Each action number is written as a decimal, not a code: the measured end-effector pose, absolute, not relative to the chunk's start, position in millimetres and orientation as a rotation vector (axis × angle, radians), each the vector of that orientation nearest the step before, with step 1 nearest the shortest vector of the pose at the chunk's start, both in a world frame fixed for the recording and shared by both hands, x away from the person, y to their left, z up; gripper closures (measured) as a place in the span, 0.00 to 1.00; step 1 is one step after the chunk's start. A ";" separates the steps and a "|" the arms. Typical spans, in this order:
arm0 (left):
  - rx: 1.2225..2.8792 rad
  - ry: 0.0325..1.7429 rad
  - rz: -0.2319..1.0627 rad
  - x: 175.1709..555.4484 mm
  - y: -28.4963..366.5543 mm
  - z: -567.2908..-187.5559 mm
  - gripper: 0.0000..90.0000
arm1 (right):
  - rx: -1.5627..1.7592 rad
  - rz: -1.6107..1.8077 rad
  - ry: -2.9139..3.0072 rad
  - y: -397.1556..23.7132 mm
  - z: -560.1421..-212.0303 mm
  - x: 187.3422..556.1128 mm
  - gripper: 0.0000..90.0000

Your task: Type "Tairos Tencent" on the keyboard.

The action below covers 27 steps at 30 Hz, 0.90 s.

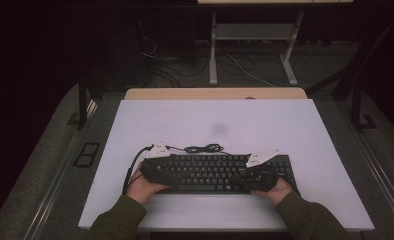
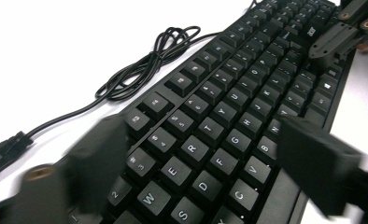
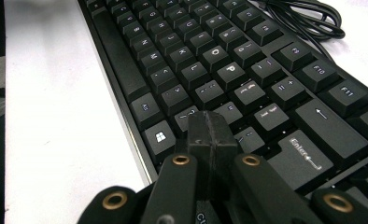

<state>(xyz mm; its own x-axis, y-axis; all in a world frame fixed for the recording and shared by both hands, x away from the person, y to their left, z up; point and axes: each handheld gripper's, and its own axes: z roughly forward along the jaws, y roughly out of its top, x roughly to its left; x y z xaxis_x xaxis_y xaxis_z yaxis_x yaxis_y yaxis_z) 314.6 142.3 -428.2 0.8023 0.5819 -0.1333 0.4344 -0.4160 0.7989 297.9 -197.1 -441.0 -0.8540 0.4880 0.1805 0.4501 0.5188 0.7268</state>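
The left gripper [image 2: 196, 163] has its two black jaws spread wide, nothing pinched, hovering over the letter keys at the left end of the flat black plastic computer keyboard [image 2: 229, 107]. The right gripper [image 3: 210, 135] has its jaws pressed together with nothing between them, tips low over the keys beside the Windows key, near the keyboard's front edge. Beyond both grippers, behind the keyboard's far edge, its thin black cable [image 2: 145, 65] lies in a loose coil on the white table top [image 1: 210, 115]. Both hands rest at the near edge.
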 end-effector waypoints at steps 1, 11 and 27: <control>2.069 0.757 0.202 314.6 143.0 -428.7 0.11 | 0.834 1.269 2.697 -197.1 -441.0 297.9 0.99; 2.048 0.756 0.177 313.7 146.1 -430.6 0.09 | 0.832 1.316 2.680 -198.4 -435.6 297.9 0.99; 2.036 0.750 0.175 312.7 148.7 -429.4 0.13 | 0.867 1.444 2.597 -196.1 -427.8 306.8 0.60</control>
